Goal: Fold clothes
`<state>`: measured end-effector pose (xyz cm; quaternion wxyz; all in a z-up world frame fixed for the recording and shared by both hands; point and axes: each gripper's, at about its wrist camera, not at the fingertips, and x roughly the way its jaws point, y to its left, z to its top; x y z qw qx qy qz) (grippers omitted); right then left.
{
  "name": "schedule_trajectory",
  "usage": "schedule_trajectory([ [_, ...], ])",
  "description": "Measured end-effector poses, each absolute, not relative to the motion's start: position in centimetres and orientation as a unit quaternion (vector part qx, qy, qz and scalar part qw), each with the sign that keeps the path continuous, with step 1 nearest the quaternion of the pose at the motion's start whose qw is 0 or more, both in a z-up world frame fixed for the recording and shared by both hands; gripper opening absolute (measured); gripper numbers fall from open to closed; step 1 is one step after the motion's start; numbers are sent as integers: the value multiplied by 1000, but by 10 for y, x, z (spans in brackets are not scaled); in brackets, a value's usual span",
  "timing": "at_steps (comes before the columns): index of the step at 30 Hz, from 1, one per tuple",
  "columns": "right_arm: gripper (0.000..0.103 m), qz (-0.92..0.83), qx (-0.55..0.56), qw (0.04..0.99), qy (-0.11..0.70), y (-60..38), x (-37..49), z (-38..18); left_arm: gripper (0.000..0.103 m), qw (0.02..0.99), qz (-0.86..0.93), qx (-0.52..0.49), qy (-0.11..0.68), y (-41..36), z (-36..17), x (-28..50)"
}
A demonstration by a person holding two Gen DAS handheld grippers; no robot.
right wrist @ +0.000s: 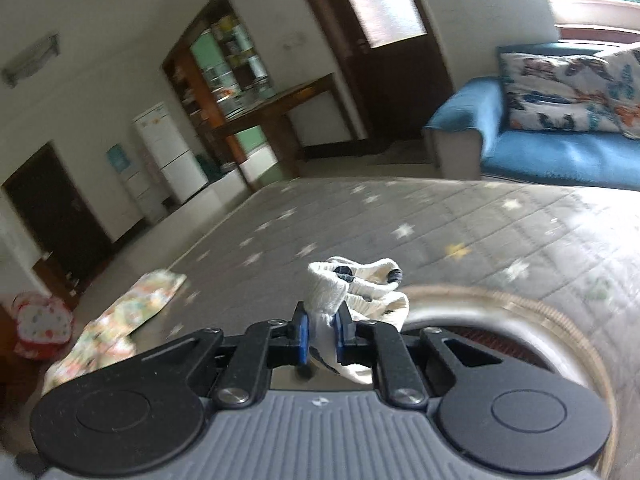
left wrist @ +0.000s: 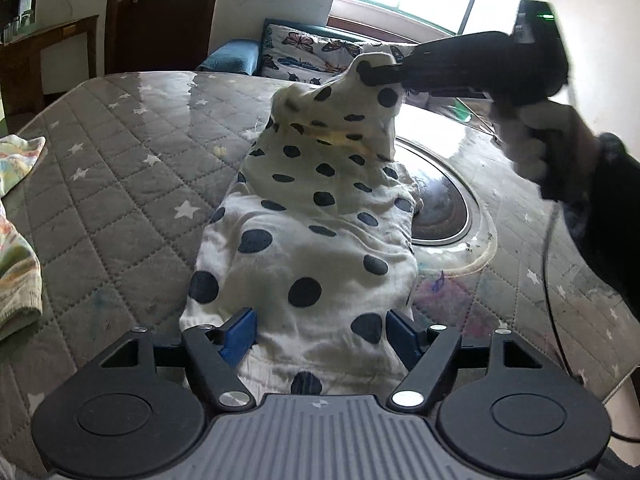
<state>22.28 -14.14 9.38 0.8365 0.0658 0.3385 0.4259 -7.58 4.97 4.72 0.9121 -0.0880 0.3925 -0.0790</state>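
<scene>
right gripper clamps far end of polka-dot garment, lifted over quilted table cover. left gripper open, near end between jaws. should close left first, then fold evenly.

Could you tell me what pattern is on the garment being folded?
White garment with dark navy polka dots, clearest in the left wrist view.

The counter's left half lies free up to its far edge; a colourful cloth crowds the left edge, a round inset sits right.
</scene>
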Motion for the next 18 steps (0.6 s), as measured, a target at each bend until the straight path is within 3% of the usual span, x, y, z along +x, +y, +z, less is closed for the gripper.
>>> schedule_trajectory([
  [9,11,531,-22,796,289,-129,100,116,79,917,-91,-89,378,55,44,-85],
  [14,12,568,-195,765,234,-113,15,97,82,920,-99,-82,371,55,44,-91],
  [18,12,579,-256,739,230,-112,-16,80,84,923,-105,-75,363,56,47,-99],
])
